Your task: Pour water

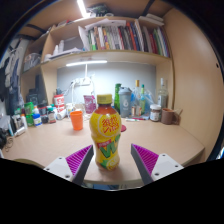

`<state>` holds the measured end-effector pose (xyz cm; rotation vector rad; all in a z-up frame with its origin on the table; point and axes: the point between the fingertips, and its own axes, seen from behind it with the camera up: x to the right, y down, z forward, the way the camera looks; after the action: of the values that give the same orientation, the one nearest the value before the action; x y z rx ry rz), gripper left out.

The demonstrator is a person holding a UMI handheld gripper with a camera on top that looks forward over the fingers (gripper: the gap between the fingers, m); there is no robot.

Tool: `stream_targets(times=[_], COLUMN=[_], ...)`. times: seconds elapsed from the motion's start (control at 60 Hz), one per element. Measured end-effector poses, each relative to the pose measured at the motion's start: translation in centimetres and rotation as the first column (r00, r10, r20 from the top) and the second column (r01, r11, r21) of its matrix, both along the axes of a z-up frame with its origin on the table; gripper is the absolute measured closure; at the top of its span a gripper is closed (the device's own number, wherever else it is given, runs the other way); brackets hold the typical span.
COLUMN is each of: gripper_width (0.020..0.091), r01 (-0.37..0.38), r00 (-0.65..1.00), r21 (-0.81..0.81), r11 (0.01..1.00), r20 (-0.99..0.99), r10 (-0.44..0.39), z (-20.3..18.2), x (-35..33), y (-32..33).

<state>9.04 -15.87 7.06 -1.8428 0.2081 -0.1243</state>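
A yellow drink bottle (106, 135) with a yellow cap and a green-and-red label stands upright on the wooden desk (40, 145), between my fingers. My gripper (112, 153) is open. The left purple pad (80, 157) is close to the bottle's side, and a gap shows between the bottle and the right pad (145, 157). An orange cup (76, 119) stands upright farther back on the desk, to the left beyond the bottle. I cannot see inside the cup.
Several bottles, jars and containers (135, 103) line the back of the desk against the wall, with more at the left (35, 115). A bookshelf (120, 38) full of books hangs above. A small pink thing (122, 127) lies just behind the bottle.
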Motion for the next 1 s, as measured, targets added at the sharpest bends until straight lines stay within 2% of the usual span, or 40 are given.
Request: stream_targets(times=[0.083, 0.117, 0.2, 0.267, 0.3, 0.333, 0.367, 0.533, 0.617, 0.833, 0.917, 1.0], gripper_width=[0.0258, 0.0292, 0.0660, 0.0664, 0.0703, 0.0705, 0.0705, 0.0798, 0.0800, 0.0801, 0.0801, 0.0801], r01=[-0.003, -0.002, 0.003, 0.054, 0.065, 0.070, 0.070, 0.042, 0.038, 0.024, -0.030, -0.059], r00=[1.000, 1.000, 1.000, 0.998, 0.998, 0.997, 0.998, 0.996, 0.997, 0.976, 0.876, 0.657], r21=[0.021, 0.040, 0.023, 0.066, 0.069, 0.067, 0.056, -0.047, -0.054, -0.054, -0.092, -0.178], r11=[1.000, 0.999, 1.000, 0.996, 0.995, 0.995, 0.996, 0.998, 0.998, 0.998, 0.995, 0.982], r20=[-0.009, -0.015, 0.002, 0.005, 0.014, 0.010, -0.005, -0.076, -0.065, 0.219, 0.476, 0.734], r10=[0.003, 0.002, -0.003, -0.054, -0.066, -0.071, -0.070, -0.045, -0.042, -0.012, 0.071, 0.173], z=[-0.8, -0.7, -1.9, -1.6, -1.6, -1.7, -1.8, -2.1, 0.0, 9.6, 12.6, 14.4], x=[0.1, -0.2, -0.1, 0.6, 0.8, 0.7, 0.7, 1.0, 3.0, 10.2, 10.2, 9.4], y=[3.0, 4.0, 6.0, 6.7, 7.0, 7.2, 7.4, 8.9, 10.5, 20.4, 25.3, 29.3])
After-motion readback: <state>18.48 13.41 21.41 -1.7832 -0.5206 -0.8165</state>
